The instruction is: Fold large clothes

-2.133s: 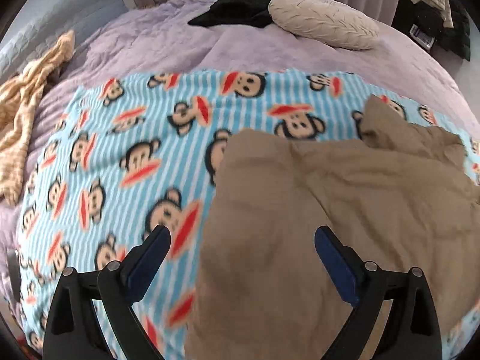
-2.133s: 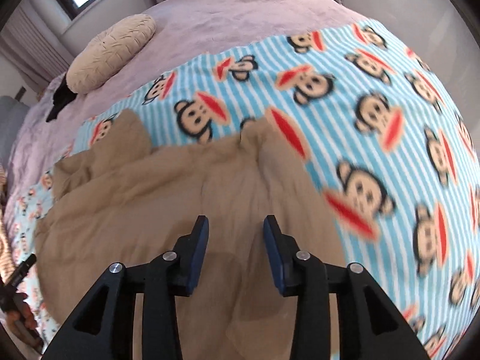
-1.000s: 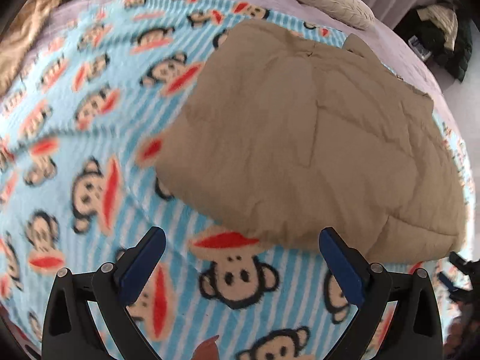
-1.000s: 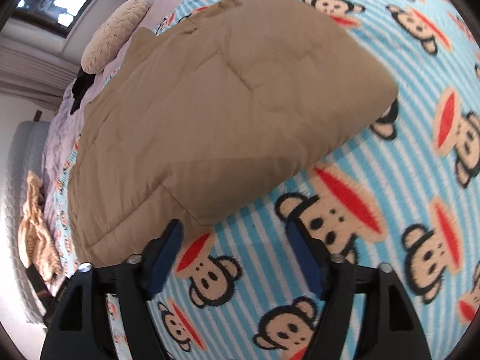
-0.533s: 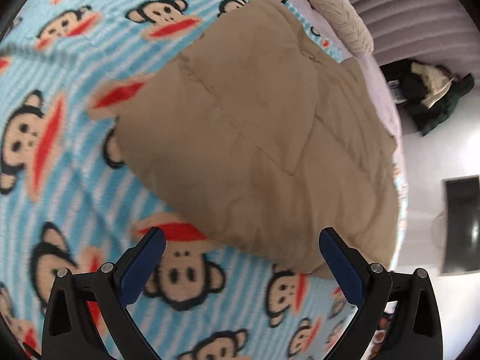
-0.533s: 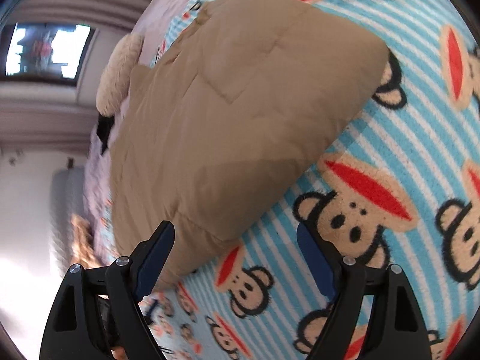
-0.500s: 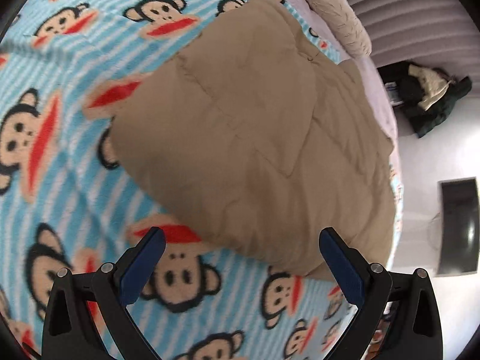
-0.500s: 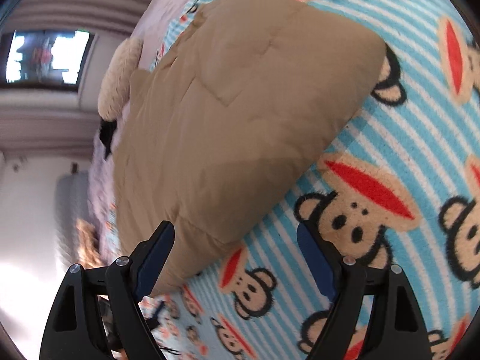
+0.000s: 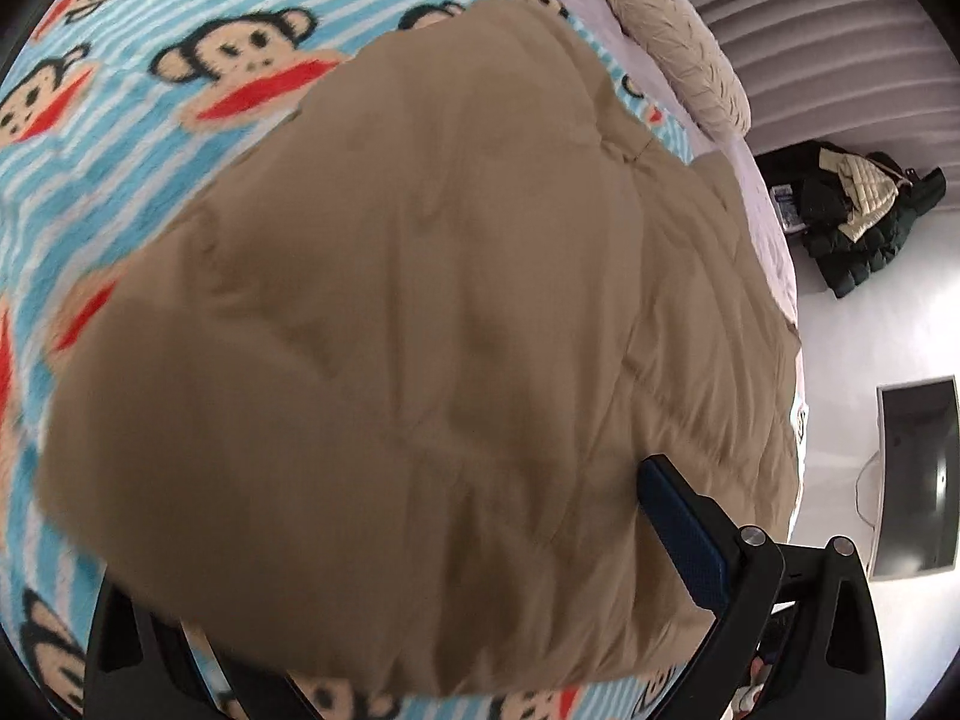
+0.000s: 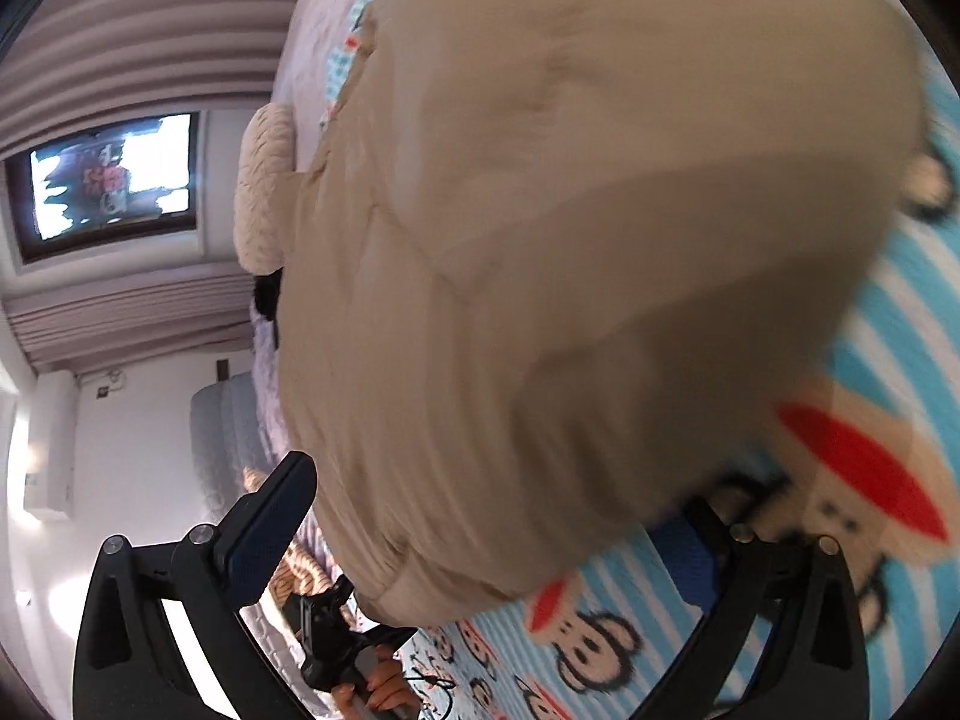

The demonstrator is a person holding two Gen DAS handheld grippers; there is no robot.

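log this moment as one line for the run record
stage: regrasp near edge | left gripper: open, straddling tan padded garment | right gripper: open, straddling same edge | surface: monkey blanket

Tan quilted garment (image 9: 420, 330) folded on the monkey-print blanket (image 9: 120, 138).
It lies flat, stitched in panels, its rounded near edge reaching between the spread fingers of each claw and covering one fingertip.

left tool (image 9: 414, 546): 1 finger hidden by tan garment (image 9: 420, 330) | near edge blurred
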